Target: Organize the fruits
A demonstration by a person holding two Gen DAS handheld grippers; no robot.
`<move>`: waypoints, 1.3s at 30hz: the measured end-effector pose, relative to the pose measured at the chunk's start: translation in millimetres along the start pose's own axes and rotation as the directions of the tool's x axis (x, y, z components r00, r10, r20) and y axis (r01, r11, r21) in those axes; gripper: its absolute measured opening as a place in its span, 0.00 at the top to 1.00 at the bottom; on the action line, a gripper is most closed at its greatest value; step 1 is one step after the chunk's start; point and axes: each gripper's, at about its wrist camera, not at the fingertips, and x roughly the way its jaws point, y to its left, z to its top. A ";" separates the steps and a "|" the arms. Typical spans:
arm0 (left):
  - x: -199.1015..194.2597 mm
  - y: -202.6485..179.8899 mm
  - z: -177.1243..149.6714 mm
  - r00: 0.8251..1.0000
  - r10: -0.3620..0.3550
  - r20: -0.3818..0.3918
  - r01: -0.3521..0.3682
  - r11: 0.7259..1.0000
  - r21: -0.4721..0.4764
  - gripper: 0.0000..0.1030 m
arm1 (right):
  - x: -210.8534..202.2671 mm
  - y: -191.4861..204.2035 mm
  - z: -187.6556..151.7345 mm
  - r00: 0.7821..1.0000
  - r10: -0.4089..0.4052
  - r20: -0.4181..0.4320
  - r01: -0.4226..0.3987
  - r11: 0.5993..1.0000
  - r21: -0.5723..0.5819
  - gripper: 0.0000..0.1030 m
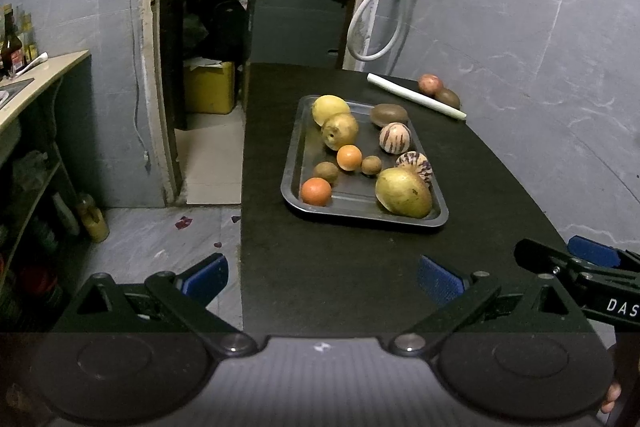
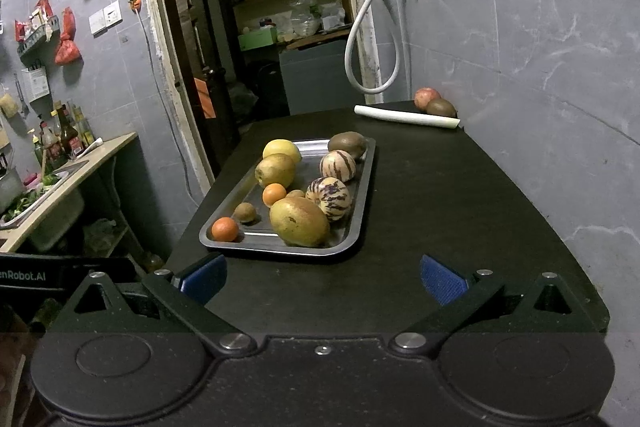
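A dark metal tray (image 1: pixel 304 147) (image 2: pixel 360 227) lies on the black table (image 1: pixel 340 267) (image 2: pixel 440 207) and holds several fruits: a mango (image 1: pixel 404 193) (image 2: pixel 299 221), two striped melons (image 1: pixel 395 137) (image 2: pixel 330 197), two oranges (image 1: pixel 316 191) (image 2: pixel 225 229), a pear (image 1: pixel 340 131) (image 2: pixel 275 170), a lemon (image 1: pixel 330 109) and kiwis. An apple (image 1: pixel 430 84) (image 2: pixel 426 98) and a brown fruit (image 1: pixel 448 98) (image 2: pixel 441 107) sit at the far right corner. My left gripper (image 1: pixel 322 277) is open near the table's front edge, empty. My right gripper (image 2: pixel 322 277) is open too, short of the tray.
A white rolled sheet (image 1: pixel 416 95) (image 2: pixel 406 117) lies across the table's far end. A wall runs along the right. To the left stand a counter with bottles (image 2: pixel 64 137) and a sink (image 2: pixel 24 203), and a doorway (image 1: pixel 256 7) opens behind the table.
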 end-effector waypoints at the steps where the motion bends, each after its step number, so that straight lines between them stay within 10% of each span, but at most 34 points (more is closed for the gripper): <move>1: 0.2 0.2 -0.1 1.000 0.001 -0.001 -0.001 1.000 -0.001 0.00 | 0.0 0.0 -0.2 1.000 0.000 0.001 0.000 1.000 -0.001 0.01; 39: -5.0 -21.6 11.2 0.998 0.059 0.032 -0.061 0.997 0.055 0.01 | 3.6 -1.9 -0.3 1.000 -0.007 0.000 0.007 1.000 0.016 0.01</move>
